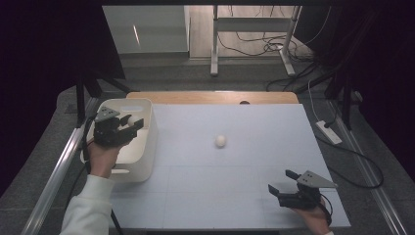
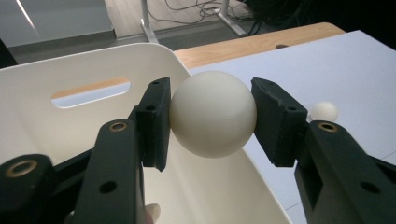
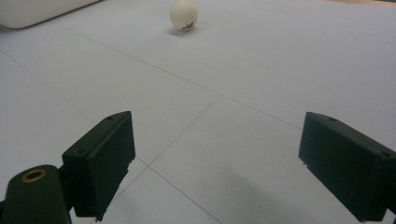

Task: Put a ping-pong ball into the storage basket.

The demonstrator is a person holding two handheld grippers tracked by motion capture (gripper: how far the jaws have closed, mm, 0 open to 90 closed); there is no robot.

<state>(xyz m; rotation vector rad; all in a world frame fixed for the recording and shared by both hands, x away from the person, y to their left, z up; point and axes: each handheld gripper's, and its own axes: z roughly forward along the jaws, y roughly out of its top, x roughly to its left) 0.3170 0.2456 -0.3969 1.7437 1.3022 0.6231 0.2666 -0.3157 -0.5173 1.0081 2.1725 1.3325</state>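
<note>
My left gripper (image 2: 212, 114) is shut on a white ball (image 2: 213, 113), both pads pressing its sides, and holds it above the inside of the white bin (image 2: 56, 116). In the high view the left gripper (image 1: 131, 123) hangs over that bin (image 1: 147, 147) at the table's left, the held ball (image 1: 126, 119) just visible between its jaws. A second white ball (image 1: 220, 141) lies on the pale table mat near its middle, also seen as the ball (image 3: 183, 15) and the small ball (image 2: 324, 111). My right gripper (image 1: 283, 182) rests at the front right, open, its jaws wide apart over bare mat (image 3: 219, 154).
The bin has a handle slot (image 2: 91, 92) in its far wall. A wooden table edge (image 1: 210, 97) runs behind the mat (image 1: 235, 196). Beyond it stand a desk frame and cables on the floor (image 1: 259, 44). A power strip (image 1: 329, 132) lies right of the table.
</note>
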